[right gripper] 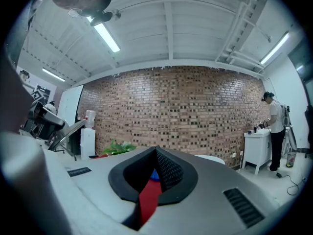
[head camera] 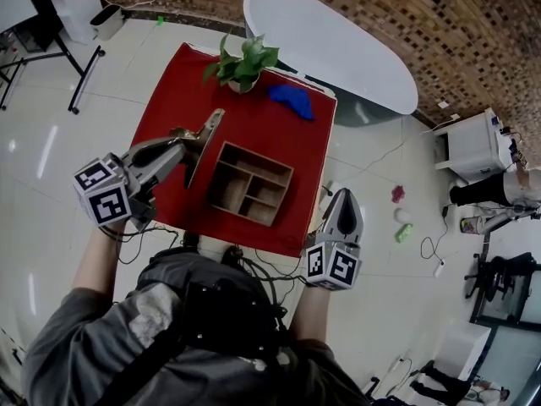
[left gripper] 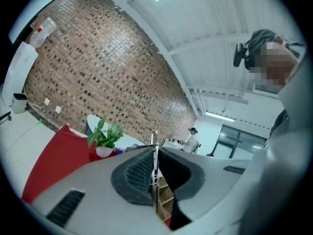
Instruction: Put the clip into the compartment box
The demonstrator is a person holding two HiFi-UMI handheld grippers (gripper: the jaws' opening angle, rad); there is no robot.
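A wooden compartment box with several open cells stands in the middle of the red table. My left gripper hovers just left of it, shut on a long metal clip that slants up above the box's left side. In the left gripper view the clip shows as a thin metal blade pinched between the pads of the left gripper, with the box below. My right gripper sits shut and empty at the table's front right corner, and in its own view the right gripper points level at the brick wall.
A potted plant and a blue object stand at the table's far edge. A white oval table lies beyond. Cables and small items lie on the floor to the right. A person stands by a white cabinet.
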